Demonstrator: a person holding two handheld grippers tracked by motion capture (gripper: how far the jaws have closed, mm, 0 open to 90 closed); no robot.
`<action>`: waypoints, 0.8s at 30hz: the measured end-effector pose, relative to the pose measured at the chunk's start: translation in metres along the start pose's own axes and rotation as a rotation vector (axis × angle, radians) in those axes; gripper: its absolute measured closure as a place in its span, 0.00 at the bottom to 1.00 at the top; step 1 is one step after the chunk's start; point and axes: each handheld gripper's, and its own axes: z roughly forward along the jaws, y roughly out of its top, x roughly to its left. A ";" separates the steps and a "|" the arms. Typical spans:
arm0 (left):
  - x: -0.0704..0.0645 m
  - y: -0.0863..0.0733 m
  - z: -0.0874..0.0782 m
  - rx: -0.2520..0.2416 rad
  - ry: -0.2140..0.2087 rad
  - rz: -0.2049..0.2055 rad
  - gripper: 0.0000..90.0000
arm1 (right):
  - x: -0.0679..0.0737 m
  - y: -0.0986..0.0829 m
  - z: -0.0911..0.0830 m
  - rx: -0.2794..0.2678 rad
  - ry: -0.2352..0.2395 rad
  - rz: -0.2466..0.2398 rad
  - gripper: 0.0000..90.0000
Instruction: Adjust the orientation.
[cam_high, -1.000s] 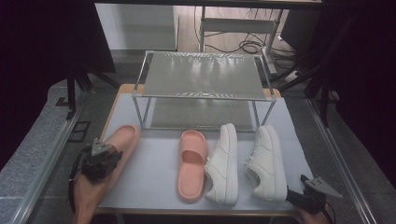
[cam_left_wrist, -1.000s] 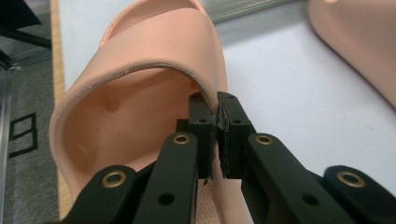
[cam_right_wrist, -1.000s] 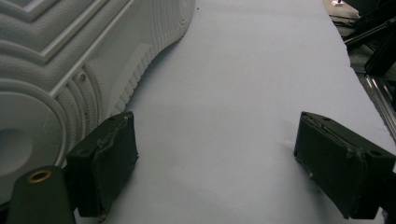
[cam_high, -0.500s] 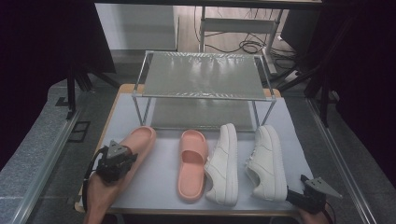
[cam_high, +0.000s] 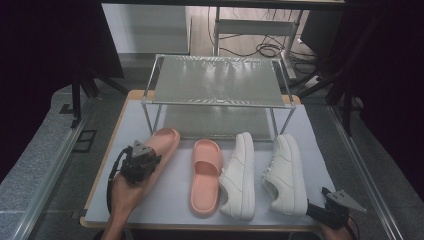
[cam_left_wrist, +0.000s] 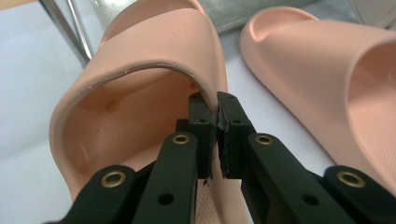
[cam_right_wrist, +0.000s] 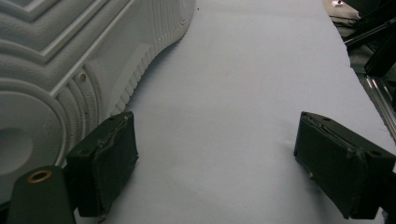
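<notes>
Two pink slide sandals sit on the table: one (cam_high: 159, 145) at the left, one (cam_high: 205, 175) beside it. Two white sneakers follow, the nearer (cam_high: 239, 175) next to the sandals and the other (cam_high: 286, 172) at the right. One metal two-tier rack (cam_high: 215, 80) stands behind them. Two handheld grippers (cam_high: 137, 162) (cam_high: 330, 212).

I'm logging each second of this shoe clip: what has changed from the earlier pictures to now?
The left gripper, shut on the strap of the left pink slipper, has carried it forward and rightward toward the rack, closer to the other pink slipper. That slipper, both white sneakers and the open right gripper stayed where they were.
</notes>
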 end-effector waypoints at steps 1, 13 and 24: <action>0.000 0.000 0.000 0.000 0.000 0.000 0.95 | 0.000 0.000 0.000 0.000 0.000 0.000 0.14; -0.004 0.026 0.030 -0.018 0.024 -0.033 0.94 | 0.000 0.000 0.000 0.000 0.001 -0.001 0.14; -0.007 0.046 0.059 -0.042 0.078 -0.057 0.94 | 0.000 0.000 0.000 -0.001 0.002 -0.002 0.14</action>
